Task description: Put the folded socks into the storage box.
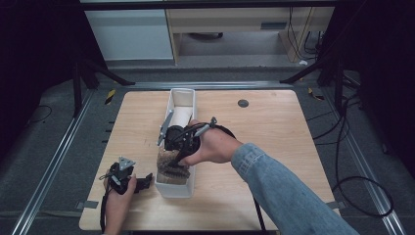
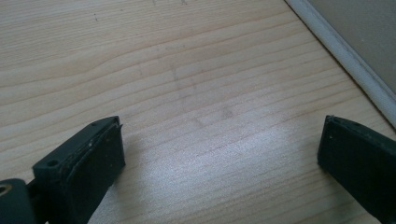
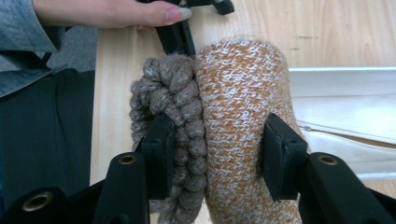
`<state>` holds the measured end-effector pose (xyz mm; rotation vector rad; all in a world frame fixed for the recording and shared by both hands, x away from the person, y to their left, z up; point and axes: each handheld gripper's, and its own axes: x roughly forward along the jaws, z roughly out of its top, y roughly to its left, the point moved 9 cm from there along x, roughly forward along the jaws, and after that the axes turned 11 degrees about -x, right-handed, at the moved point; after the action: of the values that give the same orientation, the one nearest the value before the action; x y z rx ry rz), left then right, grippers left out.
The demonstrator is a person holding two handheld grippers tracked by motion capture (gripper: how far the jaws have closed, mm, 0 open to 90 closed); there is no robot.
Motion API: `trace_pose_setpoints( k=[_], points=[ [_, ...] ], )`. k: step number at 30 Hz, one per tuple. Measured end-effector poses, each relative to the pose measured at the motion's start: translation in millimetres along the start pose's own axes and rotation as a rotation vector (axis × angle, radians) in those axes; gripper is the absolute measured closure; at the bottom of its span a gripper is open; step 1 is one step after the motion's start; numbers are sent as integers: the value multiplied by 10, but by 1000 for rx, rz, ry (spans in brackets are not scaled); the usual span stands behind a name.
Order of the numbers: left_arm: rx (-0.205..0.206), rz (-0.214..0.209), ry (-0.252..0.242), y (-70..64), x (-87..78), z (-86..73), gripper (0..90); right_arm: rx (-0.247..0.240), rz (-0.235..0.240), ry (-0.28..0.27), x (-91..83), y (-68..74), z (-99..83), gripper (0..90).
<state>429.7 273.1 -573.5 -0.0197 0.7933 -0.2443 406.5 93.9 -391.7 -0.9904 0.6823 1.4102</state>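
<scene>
Two soft knitted rolls, one orange-and-white [image 3: 240,121] and one grey-brown [image 3: 170,116], sit squeezed between the right gripper [image 3: 217,156] jaws at the white plastic bin's [image 1: 192,100] near end; being light and squashy, they probably need mid-body grips. Left gripper [image 2: 219,154] gapes empty over the wooden table [image 2: 187,70].

Knitted bundle's [image 3: 240,116] lower end cut off; white roll [image 1: 180,115] in bin [image 1: 188,192] perhaps paper

No legible text — none anywhere

A lab recording bay. A wooden table [image 1: 274,127] stands between black frame struts [image 1: 313,66], floor rails [image 1: 54,161] and loose cables [image 1: 362,186].
</scene>
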Motion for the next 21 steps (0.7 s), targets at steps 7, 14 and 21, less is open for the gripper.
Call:
trace_pose_setpoints(
  k=[7, 14, 21],
  points=[
    [-1, 1, 0, 0, 0, 0, 0, 6, 23, 33, 114, 39, -17, 519],
    [-1, 0, -1, -1, 1, 0, 0, 11, 33, 43, 179, 63, -22, 519],
    [-1, 1, -2, 0, 1, 1, 0, 10, 55, 67, 315, 118, -51, 518]
  ],
)
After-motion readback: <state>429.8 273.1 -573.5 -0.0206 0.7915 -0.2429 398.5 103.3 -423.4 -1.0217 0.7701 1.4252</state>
